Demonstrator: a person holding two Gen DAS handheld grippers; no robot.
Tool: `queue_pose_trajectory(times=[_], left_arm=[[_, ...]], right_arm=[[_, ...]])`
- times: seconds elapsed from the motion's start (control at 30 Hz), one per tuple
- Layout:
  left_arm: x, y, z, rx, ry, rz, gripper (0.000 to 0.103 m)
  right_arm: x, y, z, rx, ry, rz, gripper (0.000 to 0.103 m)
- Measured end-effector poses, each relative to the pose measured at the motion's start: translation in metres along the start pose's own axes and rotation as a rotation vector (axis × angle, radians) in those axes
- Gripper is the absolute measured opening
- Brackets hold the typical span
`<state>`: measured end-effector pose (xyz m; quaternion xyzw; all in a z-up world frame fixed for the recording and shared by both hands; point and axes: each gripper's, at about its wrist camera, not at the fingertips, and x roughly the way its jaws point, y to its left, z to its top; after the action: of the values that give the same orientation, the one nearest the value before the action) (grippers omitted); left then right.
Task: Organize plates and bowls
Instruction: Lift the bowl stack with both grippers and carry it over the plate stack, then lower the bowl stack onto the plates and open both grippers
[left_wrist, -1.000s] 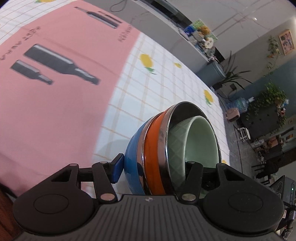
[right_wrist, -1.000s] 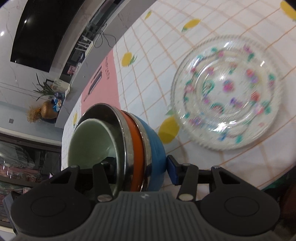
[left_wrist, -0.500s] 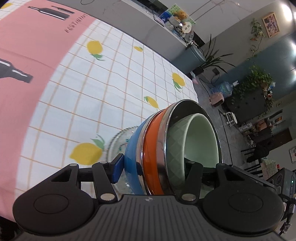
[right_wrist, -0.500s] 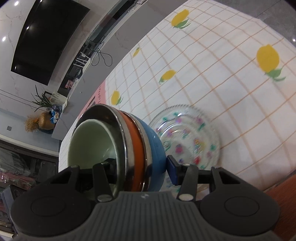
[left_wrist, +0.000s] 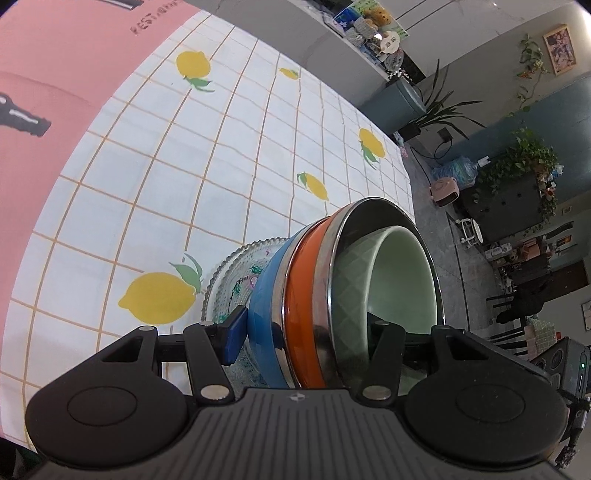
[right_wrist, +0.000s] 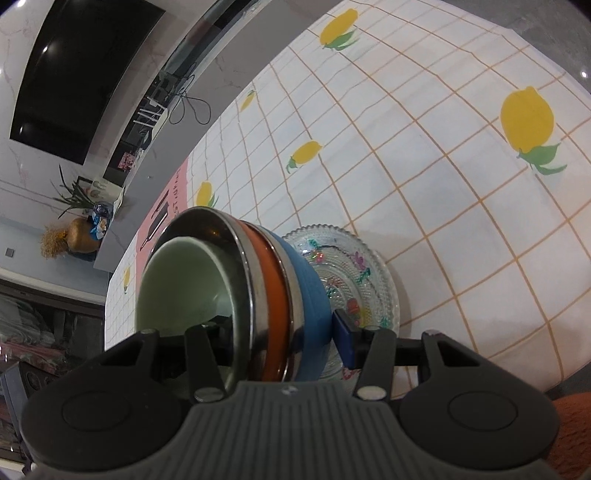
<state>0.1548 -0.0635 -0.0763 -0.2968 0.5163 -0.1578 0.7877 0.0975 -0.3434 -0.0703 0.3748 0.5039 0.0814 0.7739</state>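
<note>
A nested stack of bowls (left_wrist: 306, 306) is held between both grippers: blue outside, then an orange one with steel rims, and a pale green ceramic bowl (left_wrist: 399, 280) innermost. My left gripper (left_wrist: 306, 336) is shut on one side of the stack's wall. My right gripper (right_wrist: 280, 332) is shut on the other side of the same stack (right_wrist: 280, 291). The stack sits just over a clear glass plate with coloured flowers (right_wrist: 351, 273), which also shows in the left wrist view (left_wrist: 236, 280). Whether the blue bowl touches the plate is hidden.
The table wears a white cloth with orange grid and lemons (left_wrist: 221, 155). A pink mat with bottle prints (left_wrist: 55, 74) lies further along it. The table's edge (left_wrist: 406, 177) drops to the room floor. A grey counter (right_wrist: 162, 122) runs behind the table.
Both grippers have carried the bowl stack across the table from over the pink mat and lowered it over the glass plate, which now lies directly under the stack.
</note>
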Motion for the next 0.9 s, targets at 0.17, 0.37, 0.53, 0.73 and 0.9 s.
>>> queue_pose_trajectory(times=[0.17, 0.37, 0.53, 0.73, 0.9], left_arm=[[0.008, 0.005, -0.003, -0.014, 0.016, -0.008, 0.061], [0.006, 0.000, -0.004, 0.010, 0.007, 0.009, 0.061], [0.003, -0.004, -0.004, 0.050, -0.014, 0.026, 0.060], [-0.005, -0.005, -0.003, 0.065, -0.054, 0.030, 0.070], [-0.016, -0.012, -0.010, 0.101, -0.124, 0.048, 0.070]], right_arm=[[0.002, 0.001, -0.001, -0.002, -0.002, -0.033, 0.049], [0.005, 0.001, -0.002, -0.013, -0.006, -0.044, 0.050], [0.005, 0.000, -0.001, -0.007, -0.006, -0.022, 0.057], [0.001, -0.005, -0.001, 0.025, -0.034, 0.030, 0.072], [-0.014, -0.007, -0.003, 0.037, -0.131, 0.066, 0.080]])
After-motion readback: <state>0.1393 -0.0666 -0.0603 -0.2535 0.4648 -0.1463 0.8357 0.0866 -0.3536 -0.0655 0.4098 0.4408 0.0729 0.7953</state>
